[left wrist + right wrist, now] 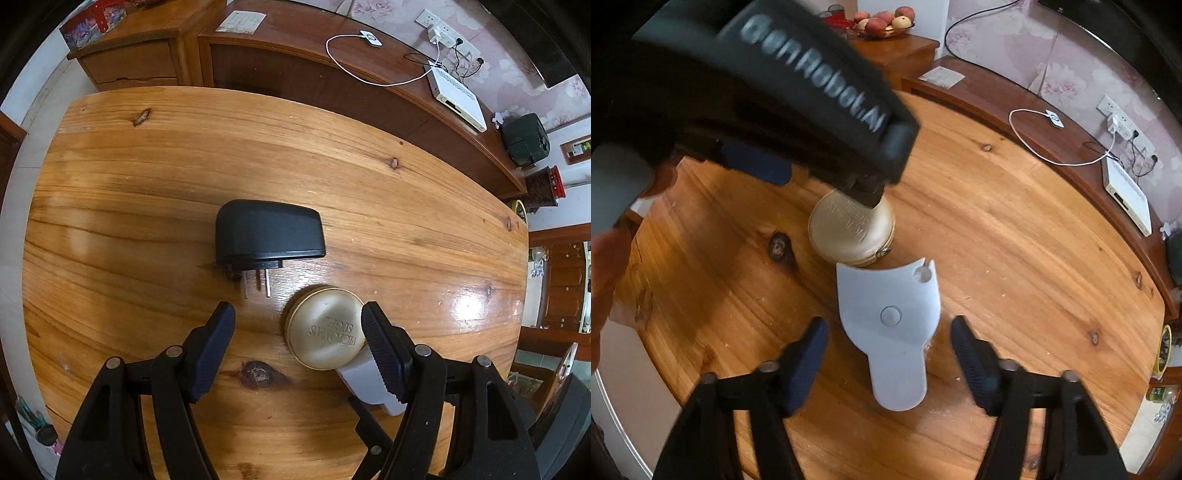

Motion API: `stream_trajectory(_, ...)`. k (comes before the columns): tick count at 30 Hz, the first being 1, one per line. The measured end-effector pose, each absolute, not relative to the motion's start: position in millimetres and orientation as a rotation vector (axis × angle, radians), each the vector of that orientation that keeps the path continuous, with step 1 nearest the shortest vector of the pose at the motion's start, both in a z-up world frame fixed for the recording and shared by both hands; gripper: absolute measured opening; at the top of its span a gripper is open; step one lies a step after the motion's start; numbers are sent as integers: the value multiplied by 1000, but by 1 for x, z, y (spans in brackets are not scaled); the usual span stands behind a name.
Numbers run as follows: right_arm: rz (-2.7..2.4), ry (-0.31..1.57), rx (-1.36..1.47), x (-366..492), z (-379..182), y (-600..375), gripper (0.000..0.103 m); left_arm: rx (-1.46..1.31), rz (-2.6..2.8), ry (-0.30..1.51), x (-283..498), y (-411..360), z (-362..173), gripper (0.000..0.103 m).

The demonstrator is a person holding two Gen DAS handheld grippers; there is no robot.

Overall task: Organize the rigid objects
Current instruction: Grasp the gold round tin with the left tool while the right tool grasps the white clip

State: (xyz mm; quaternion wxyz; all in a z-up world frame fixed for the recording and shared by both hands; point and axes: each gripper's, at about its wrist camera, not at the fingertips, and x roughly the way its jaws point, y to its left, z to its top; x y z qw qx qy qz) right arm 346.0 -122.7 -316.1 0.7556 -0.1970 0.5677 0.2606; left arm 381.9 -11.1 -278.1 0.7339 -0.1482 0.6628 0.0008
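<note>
Wooden table (147, 177) in a room with a long sideboard (332, 74), two handheld grippers above it.

Left gripper (299, 314) hung with fingers spread, gripping nothing; a round gold tin (325, 332) lay just inside its right finger, a black plug adapter (269, 230) beyond. Right gripper (889, 328) straddled a grey flat tool (890, 317), fingers apart from its sides, the tool's notched end against the tin.
</note>
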Motion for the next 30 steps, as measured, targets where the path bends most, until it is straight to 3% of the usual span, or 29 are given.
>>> stream_trajectory(20,503,1225,-352,318,-311,-155,50,-227,117,1463,382,-45,-290,72)
stream_trajectory(23,499,1228,-343,317,-311,-158,50,-169,144,1464,379,-51,-291,68)
stream_trajectory(25,495,1230,-339,318,-311,-160,50,-156,152,1460,379,-54,-290,59)
stream_trajectory(30,477,1238,-326,322,-313,-166,50,-153,154,1463,378,-52,-291,59)
